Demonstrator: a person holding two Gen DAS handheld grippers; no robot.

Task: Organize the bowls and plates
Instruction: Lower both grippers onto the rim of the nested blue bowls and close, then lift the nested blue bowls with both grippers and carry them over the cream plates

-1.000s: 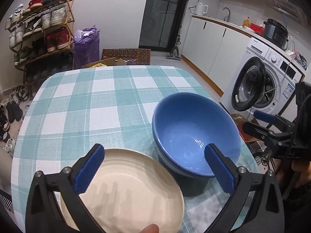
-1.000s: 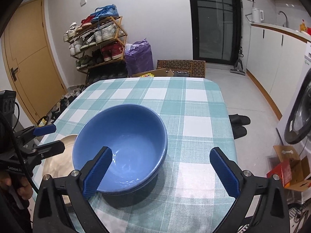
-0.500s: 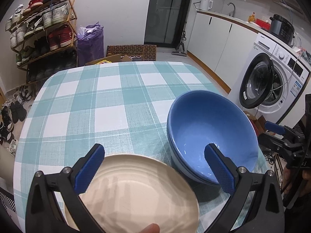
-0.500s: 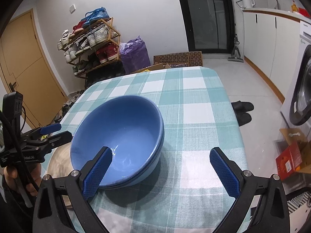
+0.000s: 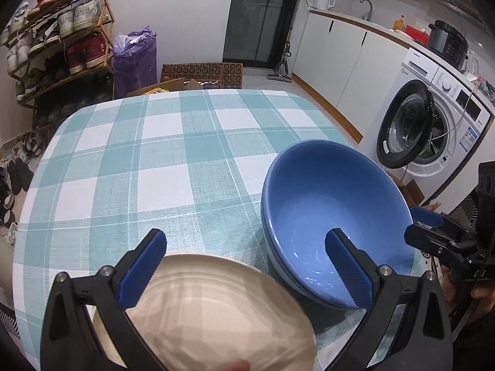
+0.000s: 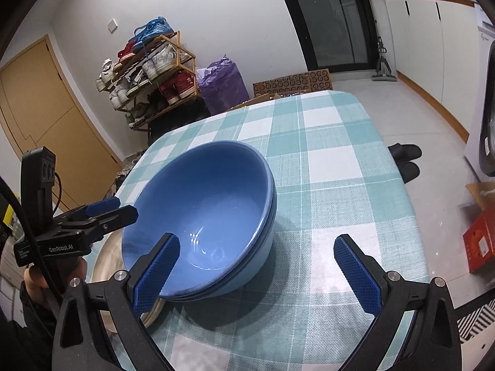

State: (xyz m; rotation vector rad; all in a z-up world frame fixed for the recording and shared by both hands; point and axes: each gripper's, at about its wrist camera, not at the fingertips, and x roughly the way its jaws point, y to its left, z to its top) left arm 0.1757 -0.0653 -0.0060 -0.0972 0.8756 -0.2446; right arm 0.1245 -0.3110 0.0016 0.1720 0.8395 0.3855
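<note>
Here, on the teal-checked tablecloth (image 5: 161, 167), the stacked blue bowls (image 5: 334, 216) sit just beside the cream plate (image 5: 216, 312), the left gripper (image 5: 244, 266) spread wide above both and the right gripper (image 6: 256, 269) likewise spread, pinching nothing, its left finger (image 6: 156, 272) over the bowl rim.

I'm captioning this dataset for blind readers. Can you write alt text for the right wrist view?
Open right tongs hover over stacked blue bowls on a teal-checked tablecloth. The left tongs reach in beside the bowls above a beige plate; a shoe rack stands behind.
</note>
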